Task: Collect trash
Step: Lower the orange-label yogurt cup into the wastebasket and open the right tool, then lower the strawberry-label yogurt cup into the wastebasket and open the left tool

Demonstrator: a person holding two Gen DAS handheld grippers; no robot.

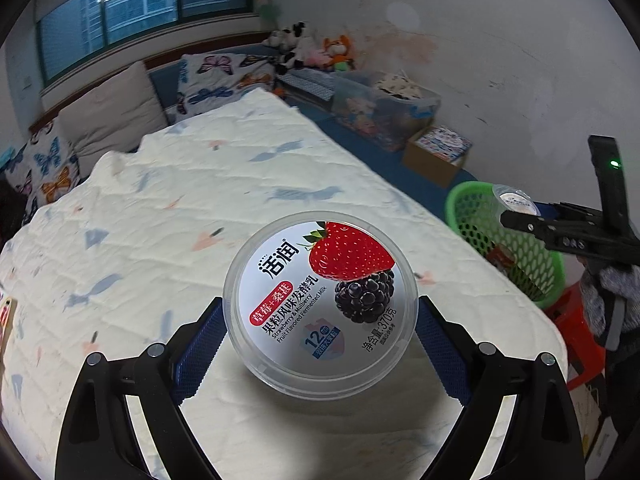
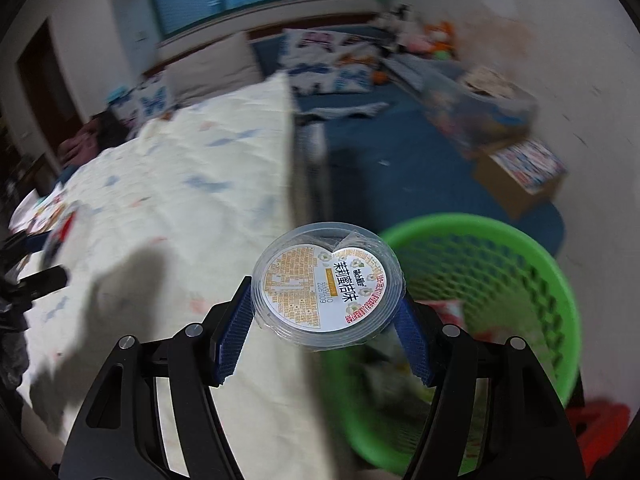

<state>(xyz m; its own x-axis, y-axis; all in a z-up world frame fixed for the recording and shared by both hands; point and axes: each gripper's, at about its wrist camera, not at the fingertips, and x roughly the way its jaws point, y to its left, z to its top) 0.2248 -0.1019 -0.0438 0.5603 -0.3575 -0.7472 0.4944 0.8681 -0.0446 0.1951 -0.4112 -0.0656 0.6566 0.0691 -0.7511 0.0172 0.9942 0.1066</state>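
Left gripper pinching a round yogurt tub by its sides, blue pads pressed on the clear plastic wall. Lid still sealed on, with a strawberry and a dark berry printed on top. Held up over the pale quilt on the bed, not touching it. What is inside the tub: cannot tell through the lid.

Right gripper pinching a smaller clear cup, also by its sides, one blue pad on each side. White and yellow label on its sealed top, clear wrap crinkled at one edge. Held up right at the edge of the bed, just beside the rim of a green basket. Not inside the basket yet.

Green basket standing on the floor beside the bed, with holes all around its wall. Some trash already lying at the bottom: a bit of red and white wrapper and other blurry scraps, too fuzzy to name.

Near the wall, a cardboard box open on top, filled with colorful printed packs. Next to it, a clear bin with cloth things piled inside. Red stool just beside the basket.
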